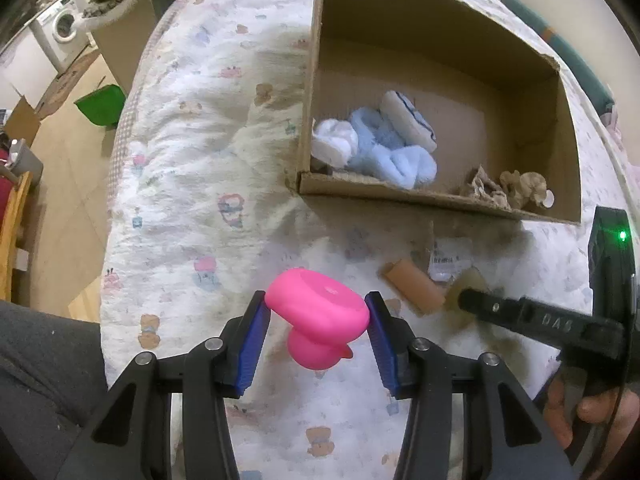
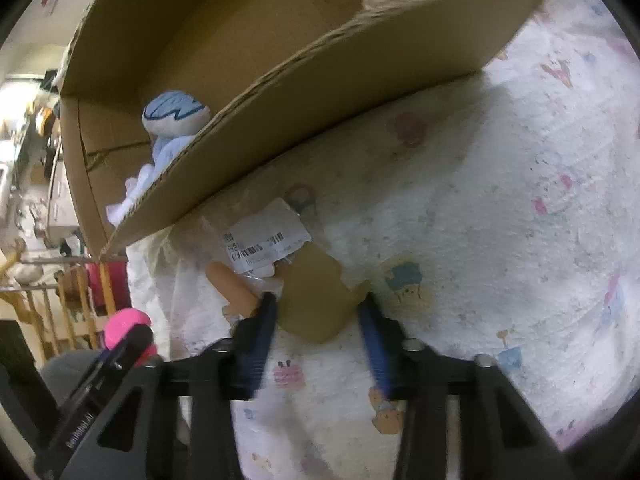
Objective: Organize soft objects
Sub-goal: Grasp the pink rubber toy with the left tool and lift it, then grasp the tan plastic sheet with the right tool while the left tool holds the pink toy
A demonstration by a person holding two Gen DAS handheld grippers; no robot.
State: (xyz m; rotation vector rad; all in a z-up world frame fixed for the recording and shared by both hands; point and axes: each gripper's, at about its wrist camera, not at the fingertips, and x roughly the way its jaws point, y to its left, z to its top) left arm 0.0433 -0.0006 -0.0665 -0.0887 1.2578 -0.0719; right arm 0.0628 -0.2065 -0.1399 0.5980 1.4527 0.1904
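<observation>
My left gripper [image 1: 316,310] is shut on a pink rubbery duck-shaped toy [image 1: 320,308] and holds it above the bed, its blue pads pressing on both sides. My right gripper [image 2: 316,308] points down at the blanket, and its pads touch both sides of a khaki soft piece [image 2: 316,300]. Next to that piece lies an orange-brown roll [image 2: 234,284], which the left wrist view shows as well [image 1: 412,286]. Behind stands an open cardboard box [image 1: 440,200] holding a blue and white plush [image 1: 392,152] and a beige plush [image 1: 516,188].
A plastic packet with a barcode label [image 2: 264,246] lies between the box and the roll. The printed blanket [image 1: 192,184] covers the bed, whose left edge drops to the floor, where a green bin [image 1: 100,104] stands. A person's hand [image 1: 592,412] holds the right gripper; a grey-clad leg [image 1: 44,368] is at lower left.
</observation>
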